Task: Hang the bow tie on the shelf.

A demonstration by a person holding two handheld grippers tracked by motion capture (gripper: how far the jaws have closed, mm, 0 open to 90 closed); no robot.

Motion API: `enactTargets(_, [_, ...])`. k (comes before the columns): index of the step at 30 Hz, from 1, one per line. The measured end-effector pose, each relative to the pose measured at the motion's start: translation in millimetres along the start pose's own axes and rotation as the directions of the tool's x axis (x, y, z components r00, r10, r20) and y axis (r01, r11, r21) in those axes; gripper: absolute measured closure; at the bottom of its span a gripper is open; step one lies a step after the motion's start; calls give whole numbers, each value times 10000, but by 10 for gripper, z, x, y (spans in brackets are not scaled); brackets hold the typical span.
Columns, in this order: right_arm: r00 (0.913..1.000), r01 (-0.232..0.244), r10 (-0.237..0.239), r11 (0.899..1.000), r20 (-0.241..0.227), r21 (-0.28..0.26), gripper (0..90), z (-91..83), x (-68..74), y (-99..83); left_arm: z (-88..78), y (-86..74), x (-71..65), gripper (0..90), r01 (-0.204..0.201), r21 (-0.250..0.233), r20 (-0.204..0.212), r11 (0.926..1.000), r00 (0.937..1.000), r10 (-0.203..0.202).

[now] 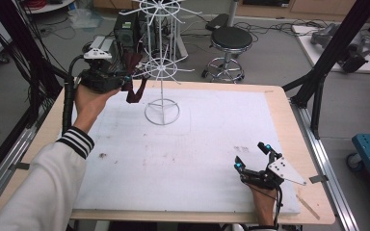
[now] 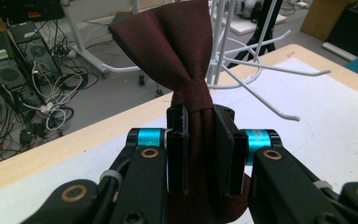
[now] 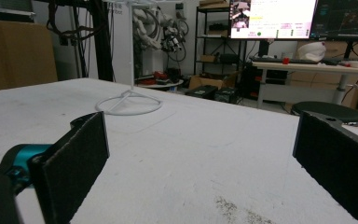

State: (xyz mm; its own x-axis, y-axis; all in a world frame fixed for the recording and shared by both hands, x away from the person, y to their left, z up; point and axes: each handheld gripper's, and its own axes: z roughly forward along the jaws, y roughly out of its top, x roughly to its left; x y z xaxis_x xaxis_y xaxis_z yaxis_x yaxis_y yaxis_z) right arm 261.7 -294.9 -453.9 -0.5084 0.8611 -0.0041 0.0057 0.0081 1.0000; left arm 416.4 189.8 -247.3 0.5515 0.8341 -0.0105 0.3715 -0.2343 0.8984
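A: What's cut off? 
B: The bow tie [image 2: 186, 60] has its lower end hidden behind the left gripper [image 2: 200, 149]; in the high view the tie is small and dark beside the white wire rack [image 1: 162, 67].

A: Tie versus fingers? 
B: Pinched between the left pads just below the knot, wings fanning above them, held off the table [image 1: 279, 120] near the rack's arms.

A: Right gripper [image 1: 253, 155]? 
B: Jaws wide apart, nothing between, low over the white mat [image 3: 191, 154].
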Motion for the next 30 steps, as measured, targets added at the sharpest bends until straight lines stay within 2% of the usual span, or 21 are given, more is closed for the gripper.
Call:
enactTargets(12, [10000, 8, -8, 10000, -15, -4, 27, 0, -4, 1, 100, -7, -108, 761, -132, 117, 184, 9998, 9997, 130])
enactTargets(17, [10000, -14, 14, 10000, -19, -16, 27, 0, -3, 0, 113, -11, -126, 756, -215, 161, 118, 9996, 9997, 213])
enactTargets(23, [10000, 4, -4, 10000, -19, -20, 27, 1, -4, 0, 104, -7, -127, 729, -27, 48, 203, 10000, 9998, 26])
enactTargets(27, [10000, -10, 10, 10000, -10, 5, 27, -1, -1, 0, 102, -8, -131, 683, -106, 11, 274, 9999, 9996, 106])
enactTargets(30, [10000, -5, 5, 10000, -10, 2, 27, -1, -3, 1, 99, -8, -146, 595, -151, 22, 436, 9999, 9989, 150])
